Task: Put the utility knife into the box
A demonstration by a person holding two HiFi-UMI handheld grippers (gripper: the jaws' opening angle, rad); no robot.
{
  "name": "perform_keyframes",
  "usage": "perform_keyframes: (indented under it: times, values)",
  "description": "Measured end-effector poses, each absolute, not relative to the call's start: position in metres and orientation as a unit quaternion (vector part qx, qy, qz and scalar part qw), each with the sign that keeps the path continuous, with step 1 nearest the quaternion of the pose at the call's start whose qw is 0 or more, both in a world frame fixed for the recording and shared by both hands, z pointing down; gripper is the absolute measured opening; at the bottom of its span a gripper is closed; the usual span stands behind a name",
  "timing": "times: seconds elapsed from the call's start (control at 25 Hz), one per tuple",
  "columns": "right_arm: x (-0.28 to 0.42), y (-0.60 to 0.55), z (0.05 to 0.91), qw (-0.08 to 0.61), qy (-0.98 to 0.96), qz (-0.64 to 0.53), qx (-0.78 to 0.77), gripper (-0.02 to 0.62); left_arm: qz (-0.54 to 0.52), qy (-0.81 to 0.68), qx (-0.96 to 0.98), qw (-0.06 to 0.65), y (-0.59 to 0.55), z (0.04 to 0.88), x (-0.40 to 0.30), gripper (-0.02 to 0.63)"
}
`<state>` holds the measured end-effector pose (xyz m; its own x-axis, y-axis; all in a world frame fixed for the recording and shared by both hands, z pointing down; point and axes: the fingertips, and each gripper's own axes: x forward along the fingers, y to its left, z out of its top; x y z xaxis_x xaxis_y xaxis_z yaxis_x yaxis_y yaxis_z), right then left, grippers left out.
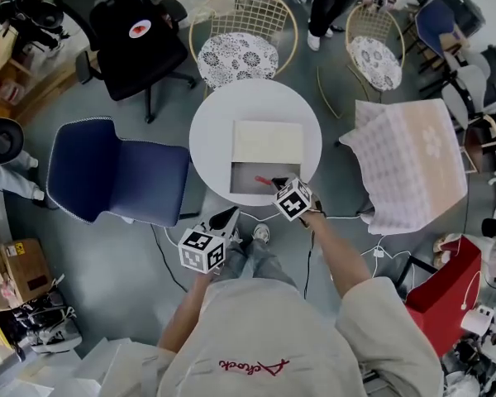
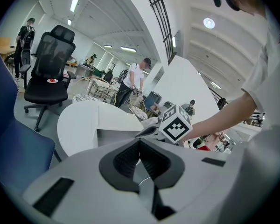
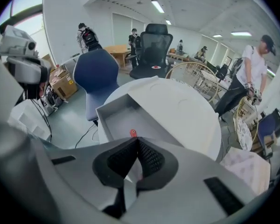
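An open grey box (image 1: 246, 187) sits at the near edge of the round white table (image 1: 215, 131), with its cream lid (image 1: 269, 141) lying just behind it. My right gripper (image 1: 274, 182) hangs over the box's right part, shut on the red utility knife (image 1: 263, 180), which points left above the box floor. In the right gripper view the knife's red tip (image 3: 133, 133) pokes out past my right gripper (image 3: 136, 140), above the box (image 3: 114, 118). My left gripper (image 1: 230, 213) is off the table's near edge, shut and holding nothing (image 2: 140, 141).
A blue chair (image 1: 116, 172) stands left of the table, a black office chair (image 1: 140, 35) at back left, two wire chairs (image 1: 244, 31) behind. A checked cloth-covered piece (image 1: 413, 160) is to the right. Cables lie on the floor. People stand at the back.
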<state>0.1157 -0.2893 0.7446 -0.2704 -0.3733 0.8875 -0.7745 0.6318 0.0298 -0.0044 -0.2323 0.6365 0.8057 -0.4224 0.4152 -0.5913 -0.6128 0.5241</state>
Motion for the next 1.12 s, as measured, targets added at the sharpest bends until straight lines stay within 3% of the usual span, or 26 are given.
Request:
perform_keyframes:
  times: [0.4, 0.84, 1.12]
  values:
    - [0.108, -0.283, 0.685, 0.354, -0.763, 0.243, 0.483, 0.017, 0.117, -0.221, 0.918, 0.307, -0.235, 0.616, 0.009, 0.011]
    - [0.115, -0.247, 0.622, 0.154, -0.754, 0.287, 0.571, 0.017, 0.112, -0.207, 0.929, 0.286, -0.223, 0.601, 0.026, 0.011]
    - [0.124, -0.205, 0.611, 0.094, -0.750, 0.295, 0.584, 0.017, 0.117, -0.222, 0.930, 0.270, -0.197, 0.595, 0.026, 0.011]
